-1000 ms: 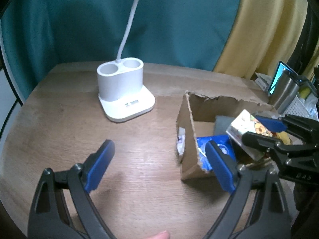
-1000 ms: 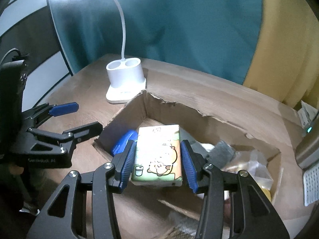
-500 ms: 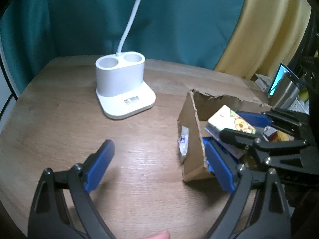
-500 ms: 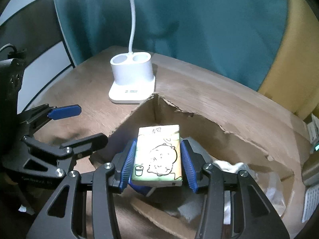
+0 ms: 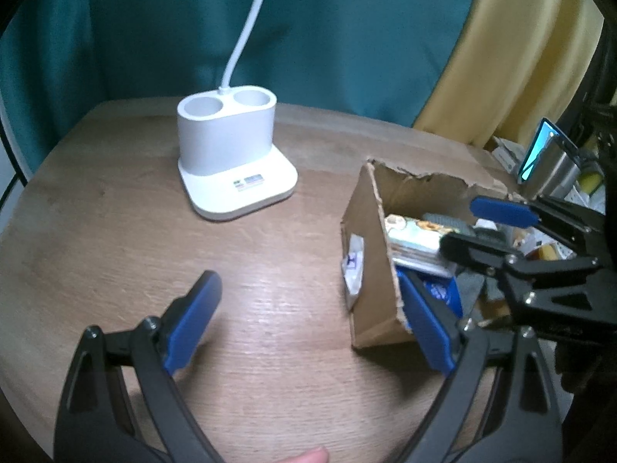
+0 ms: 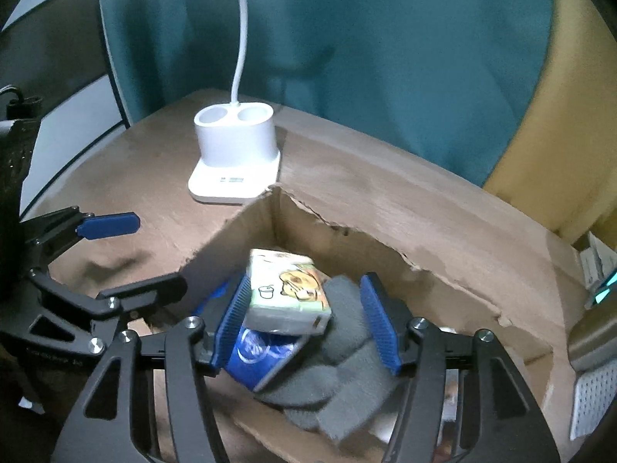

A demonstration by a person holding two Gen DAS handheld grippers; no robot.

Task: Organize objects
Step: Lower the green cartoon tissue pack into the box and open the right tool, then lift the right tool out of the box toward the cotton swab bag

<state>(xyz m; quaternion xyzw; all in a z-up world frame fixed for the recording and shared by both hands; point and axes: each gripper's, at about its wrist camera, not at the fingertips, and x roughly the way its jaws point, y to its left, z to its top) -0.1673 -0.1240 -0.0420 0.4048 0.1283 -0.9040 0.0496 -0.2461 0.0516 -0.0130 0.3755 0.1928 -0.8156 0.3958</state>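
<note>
A: Right gripper (image 6: 306, 324)?
B: Fingers spread; tissue pack (image 6: 287, 289) loose inside cardboard box (image 6: 385, 247), atop blue packet (image 6: 258, 359), partly hidden.
A: Left gripper (image 5: 308, 320)?
B: Spread, empty, above table (image 5: 115, 231).

There's open wooden table (image 5: 115, 231) between the white lamp base (image 5: 231, 162) and the torn cardboard box (image 5: 370, 270), but the box itself is crammed with a carton (image 6: 287, 289), blue packet (image 6: 258, 355) and grey cloth (image 6: 339, 378).
</note>
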